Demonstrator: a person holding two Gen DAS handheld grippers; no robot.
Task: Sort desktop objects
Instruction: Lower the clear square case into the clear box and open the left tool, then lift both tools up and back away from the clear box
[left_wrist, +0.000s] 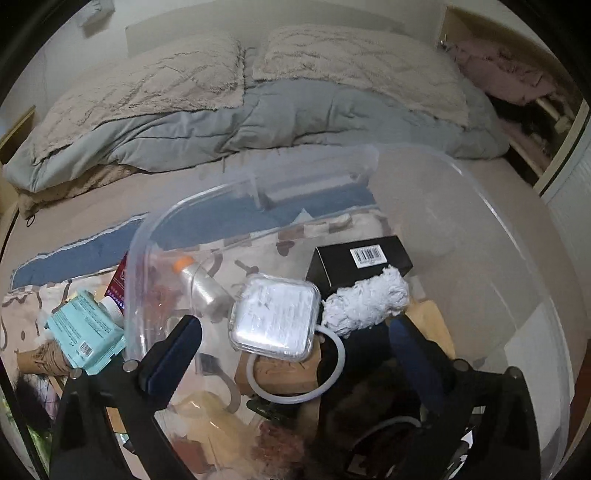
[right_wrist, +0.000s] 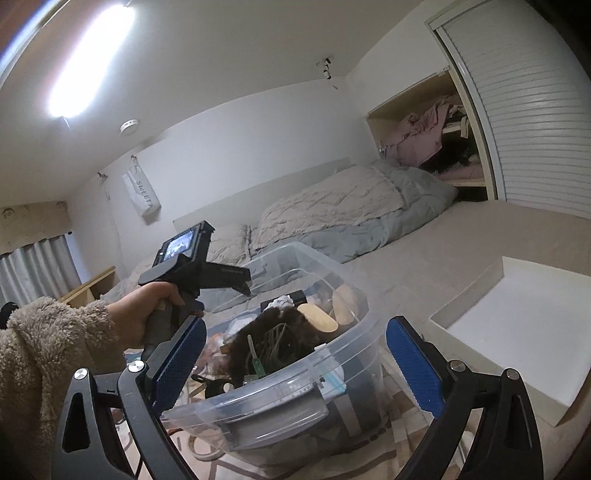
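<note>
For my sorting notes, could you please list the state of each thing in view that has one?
Left gripper: open, holding nothing.
Right gripper: open, empty.
Clear plastic bin: lidless, filled with clutter.
Closet sliding door: partly open.
Ceiling light: on.
Orange-capped bottle: capped, lying tilted.

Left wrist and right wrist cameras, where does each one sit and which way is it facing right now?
Left wrist: on the left gripper, angled down into the clear bin, bed behind; open blue-padded fingers show.
Right wrist: on the right gripper, near level, facing the clear bin from its side; open fingers, a hand and fleece sleeve show.
Shared: bin, bed, closet.
</note>
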